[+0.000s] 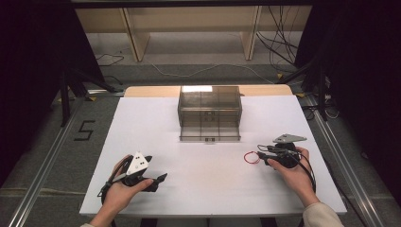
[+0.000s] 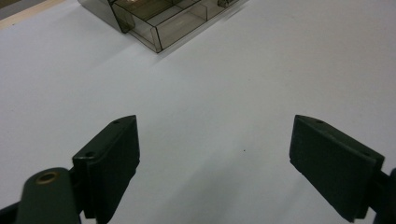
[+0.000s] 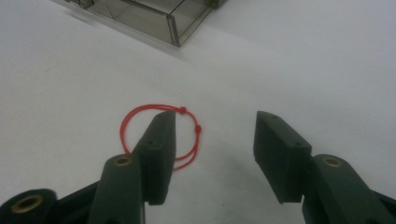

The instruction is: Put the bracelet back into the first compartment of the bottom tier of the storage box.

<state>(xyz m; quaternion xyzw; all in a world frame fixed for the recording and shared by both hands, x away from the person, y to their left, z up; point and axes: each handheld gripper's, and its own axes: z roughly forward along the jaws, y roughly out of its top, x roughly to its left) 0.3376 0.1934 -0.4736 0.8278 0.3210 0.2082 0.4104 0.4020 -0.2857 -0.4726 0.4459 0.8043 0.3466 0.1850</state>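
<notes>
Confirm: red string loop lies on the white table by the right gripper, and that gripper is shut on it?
Not quite. The right gripper is open: in the right gripper view its jaws stand apart, and the red string loop lies flat on the white table, partly behind one jaw. Nothing is clamped.

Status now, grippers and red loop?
Left gripper open, empty. Right gripper open beside thin red string loop. Smoky clear plastic drawer box behind, path free.

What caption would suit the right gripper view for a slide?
Open right gripper poised over a red string loop on the white table, near a clear compartment box.
</notes>
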